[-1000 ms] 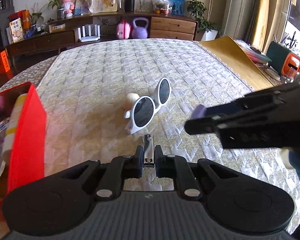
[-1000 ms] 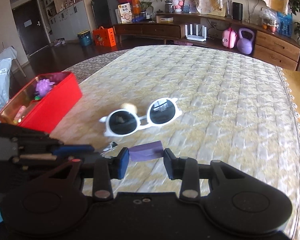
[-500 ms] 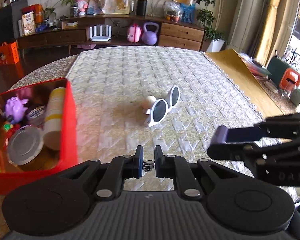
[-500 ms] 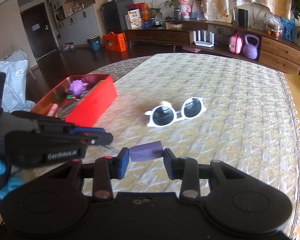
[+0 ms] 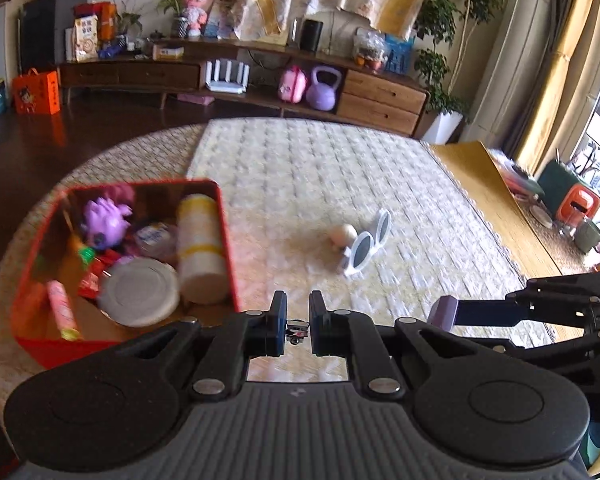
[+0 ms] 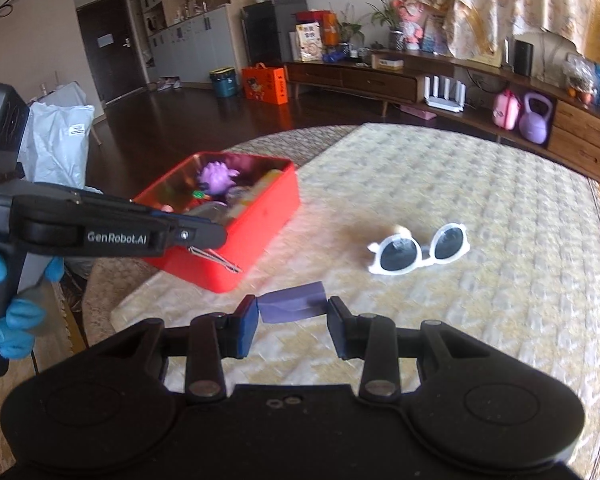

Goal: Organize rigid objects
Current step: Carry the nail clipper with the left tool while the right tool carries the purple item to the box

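Observation:
My left gripper (image 5: pixel 297 326) is shut on a metal nail clipper (image 5: pixel 296 329), held above the table near the right wall of the red tin box (image 5: pixel 226 236); in the right wrist view the clipper (image 6: pixel 216 259) hangs from it. My right gripper (image 6: pixel 292 314) is shut on a small purple block (image 6: pixel 293 307), which also shows in the left wrist view (image 5: pixel 443 313). White round sunglasses (image 6: pixel 420 249) lie on the quilted cloth with a small beige ball (image 5: pixel 343 234) beside them.
The red box (image 6: pixel 260 216) holds a purple toy (image 5: pixel 102 220), a cream bottle (image 5: pixel 200 248), a round lid (image 5: pixel 140 298) and other small items. A yellow mat (image 5: pixel 496 208) lies at the table's right edge. A wooden sideboard (image 5: pixel 260 80) stands behind.
Both grippers have risen and pulled back from the sunglasses. The left one has swung left toward the red box, so the box's inside has come into view.

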